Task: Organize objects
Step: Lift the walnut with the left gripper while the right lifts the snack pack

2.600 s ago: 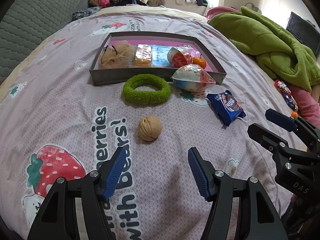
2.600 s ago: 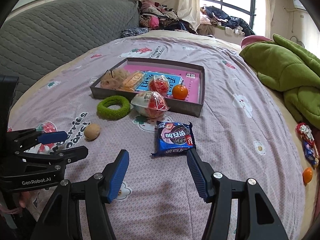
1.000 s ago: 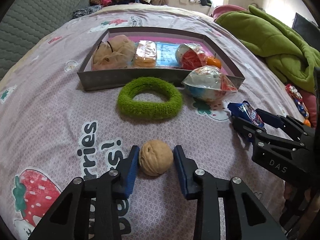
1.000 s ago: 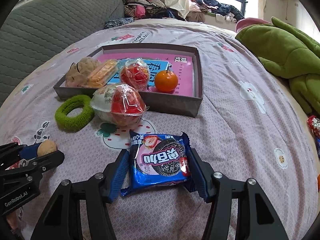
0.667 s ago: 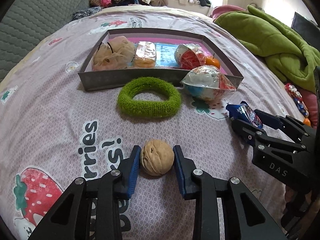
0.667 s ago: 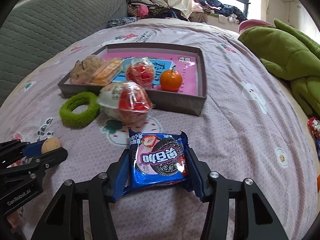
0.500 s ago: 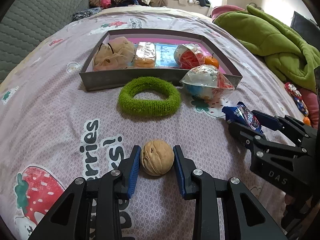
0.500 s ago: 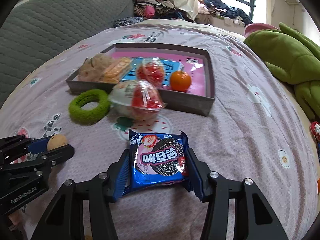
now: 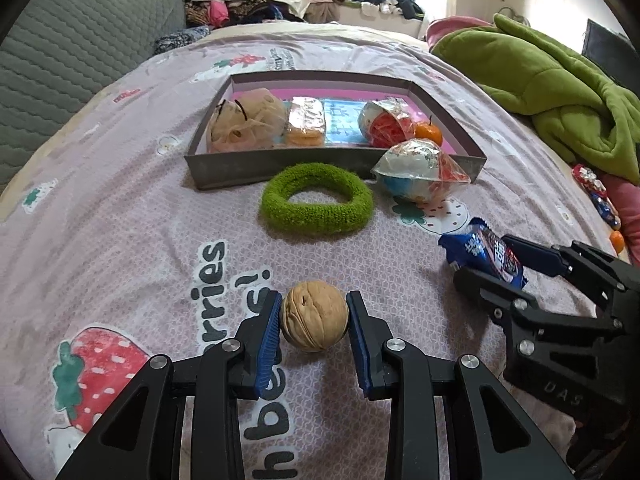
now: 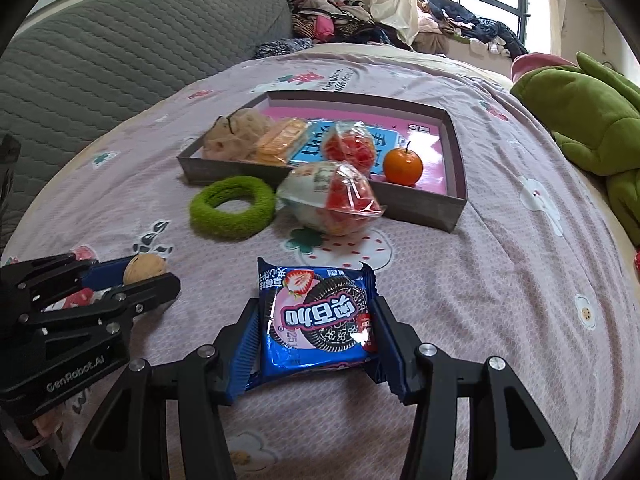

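Note:
My left gripper point(image 9: 314, 320) is shut on a tan walnut point(image 9: 314, 316), held just above the printed bedspread. My right gripper point(image 10: 314, 334) is shut on a blue cookie packet point(image 10: 316, 314), whose edges bow between the pads. In the left wrist view the packet point(image 9: 486, 254) shows in the right gripper point(image 9: 504, 260) at the right. In the right wrist view the walnut point(image 10: 145, 269) shows in the left gripper point(image 10: 140, 276) at the left. Ahead lies the grey tray point(image 9: 280, 164) with a pink floor point(image 10: 428, 136), holding a mesh pouch, wrapped biscuits, a wrapped red sweet and an orange point(image 10: 402, 166).
A green fuzzy ring point(image 9: 316, 204) and a wrapped ball-shaped snack point(image 9: 420, 176) lie on the bedspread just in front of the tray. A green blanket point(image 9: 552, 92) is heaped at the right, a grey quilted headboard point(image 10: 120, 64) at the left. Small sweets point(image 9: 600, 200) lie at the bed's right edge.
The right gripper has closed on the cookie packet and lifted it slightly, moving a little left. The left gripper keeps its grip on the walnut, nearly still.

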{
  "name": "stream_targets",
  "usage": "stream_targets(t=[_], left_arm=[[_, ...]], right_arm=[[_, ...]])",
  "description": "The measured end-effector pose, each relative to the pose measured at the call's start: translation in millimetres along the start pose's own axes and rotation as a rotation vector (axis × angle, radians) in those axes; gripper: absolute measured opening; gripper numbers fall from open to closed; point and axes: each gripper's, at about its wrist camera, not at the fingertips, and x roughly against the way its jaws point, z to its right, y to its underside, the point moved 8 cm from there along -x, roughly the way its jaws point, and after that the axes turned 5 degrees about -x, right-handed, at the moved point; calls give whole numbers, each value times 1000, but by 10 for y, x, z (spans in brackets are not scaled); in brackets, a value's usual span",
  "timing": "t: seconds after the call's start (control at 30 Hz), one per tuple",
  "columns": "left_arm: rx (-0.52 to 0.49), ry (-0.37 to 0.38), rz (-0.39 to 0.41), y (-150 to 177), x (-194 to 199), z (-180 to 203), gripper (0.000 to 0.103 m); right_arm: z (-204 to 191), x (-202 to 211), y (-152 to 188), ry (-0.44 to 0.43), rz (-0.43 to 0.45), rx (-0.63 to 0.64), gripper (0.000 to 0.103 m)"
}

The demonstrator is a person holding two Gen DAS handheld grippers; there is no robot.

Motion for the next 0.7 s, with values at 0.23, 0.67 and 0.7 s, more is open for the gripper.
stream_targets(t=[0.23, 0.67, 0.7], left_arm=[[-13, -14, 20, 7, 138, 15, 33], [-34, -26, 56, 35, 378, 76, 33], [-33, -26, 58, 42, 395, 78, 33]], right_arm=[[-93, 121, 83, -12, 12, 11, 54], [-146, 276, 156, -14, 28, 2, 54], [-150, 284, 161, -14, 29, 2, 54]])
